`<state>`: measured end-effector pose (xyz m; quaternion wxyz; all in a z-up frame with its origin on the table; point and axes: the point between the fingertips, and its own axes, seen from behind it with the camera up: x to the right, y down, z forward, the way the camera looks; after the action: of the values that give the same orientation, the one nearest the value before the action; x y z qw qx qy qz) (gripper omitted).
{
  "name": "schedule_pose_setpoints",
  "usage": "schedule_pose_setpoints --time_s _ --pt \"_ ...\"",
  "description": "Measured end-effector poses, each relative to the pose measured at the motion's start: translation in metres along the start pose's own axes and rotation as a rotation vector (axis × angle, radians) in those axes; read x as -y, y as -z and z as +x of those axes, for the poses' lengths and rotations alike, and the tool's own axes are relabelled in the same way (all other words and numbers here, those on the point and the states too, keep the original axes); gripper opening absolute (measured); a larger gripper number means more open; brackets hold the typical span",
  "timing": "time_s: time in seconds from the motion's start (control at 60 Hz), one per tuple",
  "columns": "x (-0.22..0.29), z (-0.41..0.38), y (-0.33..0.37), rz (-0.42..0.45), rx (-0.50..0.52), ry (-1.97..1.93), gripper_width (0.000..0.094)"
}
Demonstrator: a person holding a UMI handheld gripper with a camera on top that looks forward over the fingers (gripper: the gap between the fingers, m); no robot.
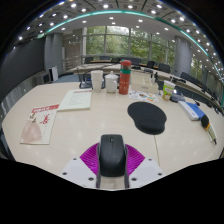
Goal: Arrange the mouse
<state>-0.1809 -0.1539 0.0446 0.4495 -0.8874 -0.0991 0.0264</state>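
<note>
A black computer mouse (112,155) sits between my gripper's (112,166) two fingers, its nose pointing away from me. Both pink pads (91,157) press against its sides, so the gripper is shut on it and holds it just above the pale table (80,125). A black, rounded mouse pad (147,116) lies on the table ahead and to the right of the fingers.
Beyond the fingers stand a red bottle (125,77), a white cup (97,80) and other desk items. Papers (75,99) and a red-printed sheet with a plastic bag (35,125) lie to the left. A blue-and-white object (196,110) lies at the right.
</note>
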Motion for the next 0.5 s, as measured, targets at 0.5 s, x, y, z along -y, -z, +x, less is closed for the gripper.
schedule_pose_setpoints --time_s 0.5 --pt "0.184 0.159 -0.118 0.131 -0.091 -0.063 0.0309"
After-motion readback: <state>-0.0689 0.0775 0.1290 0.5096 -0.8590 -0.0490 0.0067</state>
